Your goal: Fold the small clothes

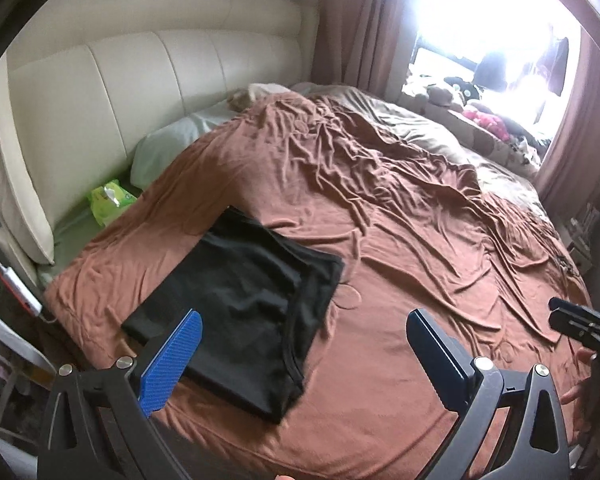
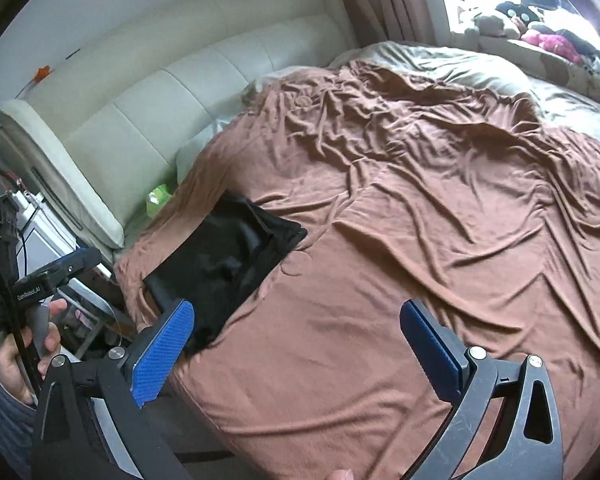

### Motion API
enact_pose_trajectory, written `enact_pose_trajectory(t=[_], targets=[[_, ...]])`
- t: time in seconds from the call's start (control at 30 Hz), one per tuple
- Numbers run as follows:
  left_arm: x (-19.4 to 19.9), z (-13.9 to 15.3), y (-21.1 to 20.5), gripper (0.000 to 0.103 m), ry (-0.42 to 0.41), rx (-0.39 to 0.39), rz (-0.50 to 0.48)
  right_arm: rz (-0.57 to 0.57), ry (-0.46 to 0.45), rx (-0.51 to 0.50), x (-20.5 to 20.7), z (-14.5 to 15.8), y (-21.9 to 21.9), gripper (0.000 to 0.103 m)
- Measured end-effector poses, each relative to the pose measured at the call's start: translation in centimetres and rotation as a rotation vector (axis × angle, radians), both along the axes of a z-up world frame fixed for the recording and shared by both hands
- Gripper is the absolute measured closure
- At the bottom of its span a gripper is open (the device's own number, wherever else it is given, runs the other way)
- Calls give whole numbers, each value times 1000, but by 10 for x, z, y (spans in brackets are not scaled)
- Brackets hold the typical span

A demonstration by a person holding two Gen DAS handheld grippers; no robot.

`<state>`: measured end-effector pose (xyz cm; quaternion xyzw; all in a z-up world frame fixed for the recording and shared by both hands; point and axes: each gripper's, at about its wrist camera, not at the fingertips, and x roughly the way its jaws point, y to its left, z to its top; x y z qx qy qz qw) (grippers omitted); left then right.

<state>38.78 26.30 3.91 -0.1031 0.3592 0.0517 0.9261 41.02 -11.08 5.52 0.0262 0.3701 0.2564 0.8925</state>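
A black garment (image 1: 244,304) lies folded into a rough rectangle on the brown bedspread (image 1: 380,240), near the bed's left front corner. My left gripper (image 1: 304,324) hangs above the bed just in front of it, jaws wide open and empty; its left blue pad overlaps the garment's near edge in the picture. In the right wrist view the same black garment (image 2: 224,264) lies to the left, and my right gripper (image 2: 296,316) is open and empty above bare bedspread (image 2: 380,220). A hand (image 2: 24,352) holds the other gripper at the left edge.
A cream padded headboard (image 1: 140,92) runs along the left. A pale pillow (image 1: 168,148) and a green packet (image 1: 110,200) lie beside it. A grey duvet (image 1: 428,128) and soft toys (image 1: 480,116) sit at the far side by the bright window. Furniture stands off the bed's left edge.
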Motion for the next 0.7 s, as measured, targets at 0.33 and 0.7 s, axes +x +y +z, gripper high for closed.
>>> enact_pose_trajectory(t=[0.33, 0.7], targets=[[-57, 27, -47, 0, -68, 7, -49, -41, -50, -11, -82, 38, -58, 0], [-129, 40, -101, 0, -137, -1, -120, -131, -108, 0, -175, 54, -129, 0]])
